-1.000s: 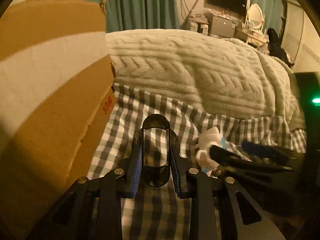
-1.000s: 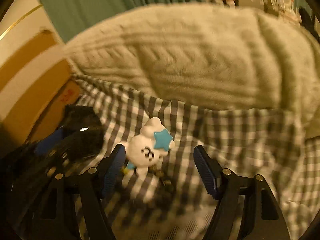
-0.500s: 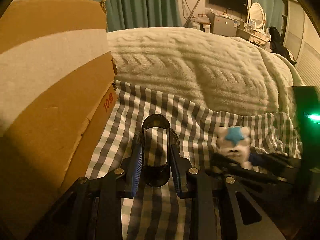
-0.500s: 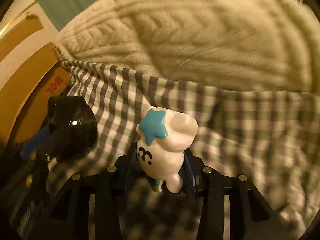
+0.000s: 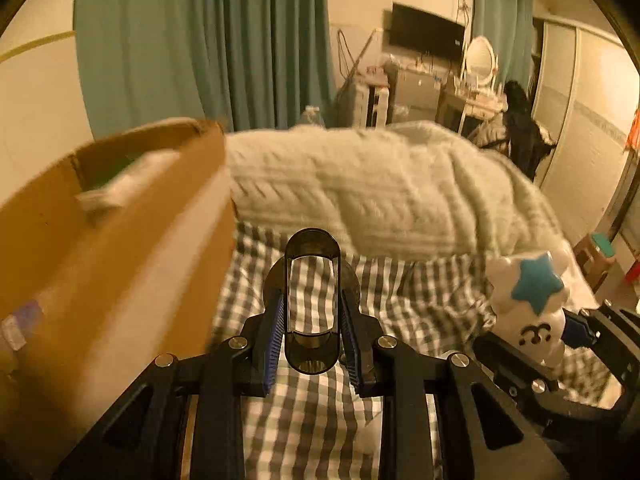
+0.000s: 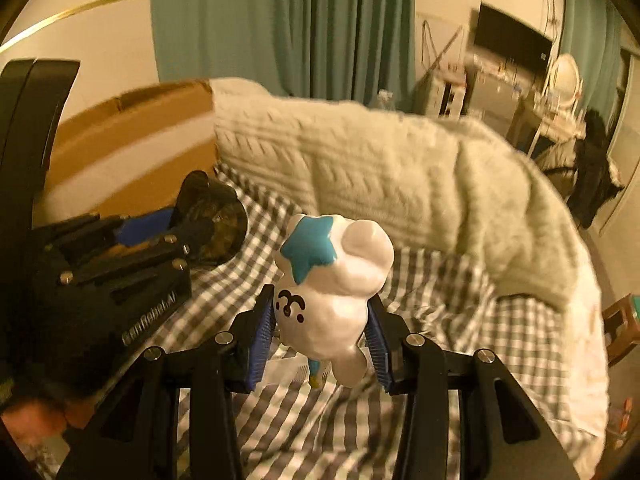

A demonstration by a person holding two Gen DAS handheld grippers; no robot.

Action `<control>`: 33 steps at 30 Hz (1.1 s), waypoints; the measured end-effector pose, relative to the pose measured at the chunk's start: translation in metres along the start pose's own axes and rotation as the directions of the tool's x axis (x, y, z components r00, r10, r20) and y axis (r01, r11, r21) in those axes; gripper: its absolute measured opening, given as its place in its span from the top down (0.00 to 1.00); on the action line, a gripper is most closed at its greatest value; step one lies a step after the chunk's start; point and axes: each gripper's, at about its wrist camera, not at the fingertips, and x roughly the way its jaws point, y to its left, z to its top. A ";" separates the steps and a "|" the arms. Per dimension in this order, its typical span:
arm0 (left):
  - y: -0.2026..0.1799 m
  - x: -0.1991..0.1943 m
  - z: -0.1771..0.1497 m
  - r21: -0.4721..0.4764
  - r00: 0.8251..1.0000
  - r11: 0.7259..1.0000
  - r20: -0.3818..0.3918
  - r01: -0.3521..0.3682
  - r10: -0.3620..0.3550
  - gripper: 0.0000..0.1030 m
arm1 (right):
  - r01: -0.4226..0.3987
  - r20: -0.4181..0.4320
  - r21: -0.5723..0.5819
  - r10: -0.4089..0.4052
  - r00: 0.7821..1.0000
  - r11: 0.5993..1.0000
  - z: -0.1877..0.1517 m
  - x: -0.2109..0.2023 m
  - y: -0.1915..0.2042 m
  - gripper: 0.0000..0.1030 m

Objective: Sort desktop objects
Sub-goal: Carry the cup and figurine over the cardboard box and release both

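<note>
The glossy white figurine with a teal star on its head (image 6: 334, 284) sits right between the blue pads of the right hand-held gripper (image 6: 322, 336), clamped at its sides and held clear above the grey-and-white checked cloth (image 6: 440, 304). Its little black face markings turn to the left of the right wrist view, and a small teal and yellow piece hangs below it. From the left wrist view the same figurine (image 5: 530, 304) shows at the far right, gripped by dark fingers.

Over to the left hand-held gripper (image 5: 312, 330): its blue pads are closed on a dark translucent smoky plastic holder with a rounded oval frame (image 5: 312, 300), pinched on both sides and standing upright in the grip, the checked cloth (image 5: 400, 292) visible straight through its open middle. In the right wrist view that holder (image 6: 214, 220) appears at the left, sticking out of the black body of the left gripper.

Just to the left stands a brown cardboard box with a pale tape band (image 5: 112, 240), open at the top, blurred. Behind the cloth a thick cream cable-knit blanket (image 5: 380, 192) is heaped on the bed. Further back hang teal curtains (image 5: 240, 60), with a dark wall-mounted screen (image 5: 428, 38) and a white oval mirror (image 5: 480, 58) beyond.
</note>
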 end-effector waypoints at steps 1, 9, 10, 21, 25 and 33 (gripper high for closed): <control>0.001 -0.007 0.005 -0.002 1.000 1.000 0.009 0.006 -0.006 0.74 | 0.008 0.011 -0.010 -0.008 1.000 1.000 0.004 -0.007 0.005 0.60; 0.015 -0.078 0.044 -0.018 0.992 0.999 0.119 0.037 -0.034 0.74 | 0.038 0.107 -0.034 -0.034 0.994 0.999 0.032 -0.061 0.031 0.60; 0.019 -0.086 0.047 -0.025 0.991 0.999 0.129 0.040 -0.036 0.74 | 0.038 0.119 -0.035 -0.033 0.992 0.999 0.036 -0.067 0.033 0.60; 0.130 -0.148 0.090 -0.186 0.966 0.981 0.238 -0.053 0.098 0.74 | -0.151 0.213 -0.079 0.165 0.963 0.985 0.109 -0.108 0.089 0.60; 0.172 -0.136 0.088 -0.196 0.967 0.971 0.186 -0.139 0.176 0.74 | -0.290 0.170 -0.061 0.297 0.940 0.955 0.137 -0.078 0.120 0.60; 0.217 -0.090 0.064 -0.208 0.986 0.969 0.068 -0.135 0.152 0.62 | -0.355 0.104 -0.020 0.355 0.929 0.935 0.167 -0.019 0.151 0.38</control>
